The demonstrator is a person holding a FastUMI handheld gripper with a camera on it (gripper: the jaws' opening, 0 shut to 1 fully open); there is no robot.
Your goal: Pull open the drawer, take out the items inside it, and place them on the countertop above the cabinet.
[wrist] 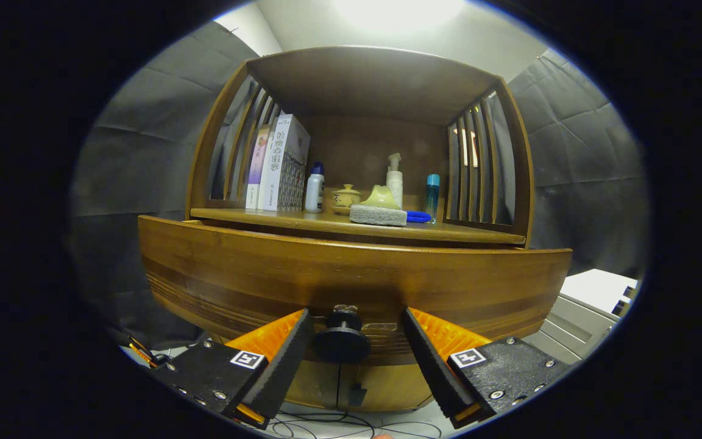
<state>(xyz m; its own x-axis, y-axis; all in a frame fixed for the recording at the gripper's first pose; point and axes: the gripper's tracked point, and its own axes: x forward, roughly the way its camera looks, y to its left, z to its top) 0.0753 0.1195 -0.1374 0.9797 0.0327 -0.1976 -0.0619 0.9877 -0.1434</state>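
The wooden drawer front [351, 277] spans the view just ahead of my fingers, with its dark round knob [343, 341] low in the middle. My gripper [356, 313] is open and the knob sits between the two fingers. The left finger [284, 356] is close beside the knob and the right finger [427, 356] stands a little apart from it. The drawer's inside is hidden from this low angle. Above the drawer runs the countertop [467, 233] of the cabinet.
On the countertop stand books [281, 164], a white bottle with a blue cap [314, 189], a lidded cup [346, 196], a grey sponge [378, 214] under a yellow-green lump, a pump bottle [395, 180] and a blue bottle [432, 194]. Slatted side walls and a top shelf enclose it. Cabinet doors [339, 384] lie below the drawer.
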